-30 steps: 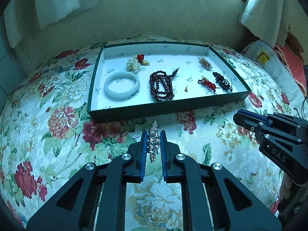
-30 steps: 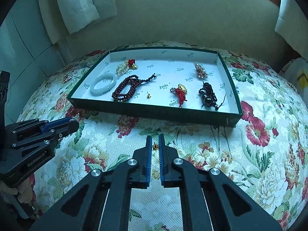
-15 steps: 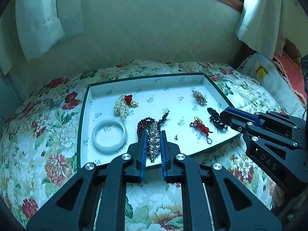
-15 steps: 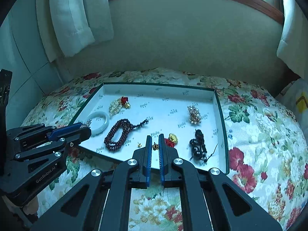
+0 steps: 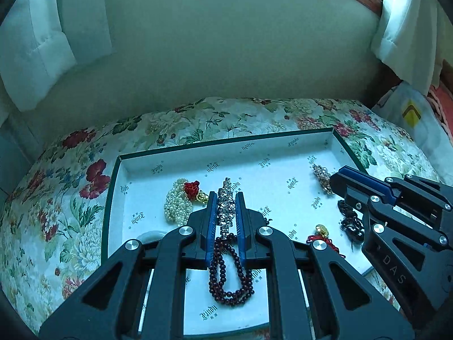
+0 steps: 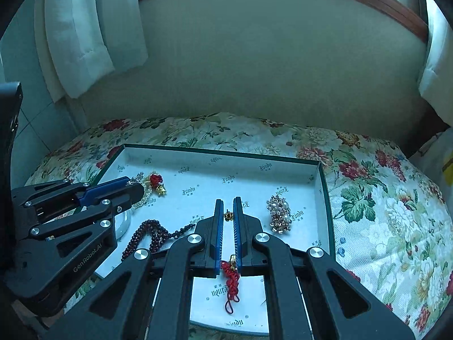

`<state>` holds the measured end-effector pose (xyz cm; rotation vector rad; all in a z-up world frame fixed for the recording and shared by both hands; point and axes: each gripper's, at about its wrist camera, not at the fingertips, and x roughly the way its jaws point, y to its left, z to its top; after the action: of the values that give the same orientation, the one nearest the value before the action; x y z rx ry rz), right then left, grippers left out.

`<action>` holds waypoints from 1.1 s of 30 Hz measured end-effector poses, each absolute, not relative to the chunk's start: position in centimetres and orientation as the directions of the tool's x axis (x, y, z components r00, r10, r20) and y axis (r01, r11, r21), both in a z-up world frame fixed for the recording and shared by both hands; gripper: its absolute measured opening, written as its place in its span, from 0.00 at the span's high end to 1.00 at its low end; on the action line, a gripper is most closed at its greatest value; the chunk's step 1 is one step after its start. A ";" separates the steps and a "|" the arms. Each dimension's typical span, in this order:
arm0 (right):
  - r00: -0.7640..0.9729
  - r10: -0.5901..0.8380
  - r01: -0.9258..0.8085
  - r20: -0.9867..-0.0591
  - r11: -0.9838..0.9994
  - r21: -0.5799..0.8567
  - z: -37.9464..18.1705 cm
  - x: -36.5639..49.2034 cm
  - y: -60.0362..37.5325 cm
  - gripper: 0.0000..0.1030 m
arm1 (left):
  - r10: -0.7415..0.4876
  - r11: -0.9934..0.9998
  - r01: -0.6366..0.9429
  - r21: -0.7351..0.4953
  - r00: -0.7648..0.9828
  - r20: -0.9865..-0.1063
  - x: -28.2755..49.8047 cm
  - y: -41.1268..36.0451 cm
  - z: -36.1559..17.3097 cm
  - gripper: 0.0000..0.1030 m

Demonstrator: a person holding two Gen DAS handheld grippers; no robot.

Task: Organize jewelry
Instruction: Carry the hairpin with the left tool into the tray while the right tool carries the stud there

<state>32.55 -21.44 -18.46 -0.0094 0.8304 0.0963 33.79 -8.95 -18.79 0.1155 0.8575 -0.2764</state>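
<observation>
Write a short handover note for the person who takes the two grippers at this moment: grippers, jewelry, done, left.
Left gripper: shut on a rhinestone ornament, held above the tray.
Right gripper: shut on a small gold earring stud, also above the tray.
In the tray: pearl strand with red knot, dark red bead bracelet, red cord charm, pearl cluster brooch, black bead piece, and a pale bangle, mostly hidden.
Done: both pieces carried over the tray.
Left: lower each onto a bare spot and release it.
</observation>
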 end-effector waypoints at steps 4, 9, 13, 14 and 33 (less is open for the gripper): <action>0.651 0.074 -0.085 -0.755 0.996 0.024 -19.7 33.9 -21.6 0.94 | -0.170 0.962 0.271 0.002 0.610 -0.774 35.3 -9.4 -19.9 0.88; 0.624 0.066 -0.079 -0.779 0.997 0.021 -21.2 35.1 -21.9 0.94 | -0.153 0.964 0.267 0.013 0.591 -0.792 36.6 -9.8 -21.1 0.88; 0.606 0.061 -0.073 -0.793 0.997 0.020 -22.2 35.5 -22.1 0.94 | -0.146 0.964 0.265 0.013 0.574 -0.806 37.3 -10.2 -21.7 0.88; 0.602 0.059 -0.072 -0.796 0.997 0.020 -22.3 35.5 -22.2 0.94 | -0.146 0.964 0.264 0.012 0.570 -0.809 37.5 -10.3 -21.9 0.88; 0.589 0.061 -0.076 -0.806 0.997 0.020 -22.9 36.2 -22.0 0.94 | -0.138 0.970 0.243 -0.001 0.547 -0.826 38.5 -10.1 -23.1 0.88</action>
<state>36.16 -22.03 -22.87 -0.0173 0.9371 0.0793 38.47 -10.14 -23.11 0.1189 0.9663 -0.2265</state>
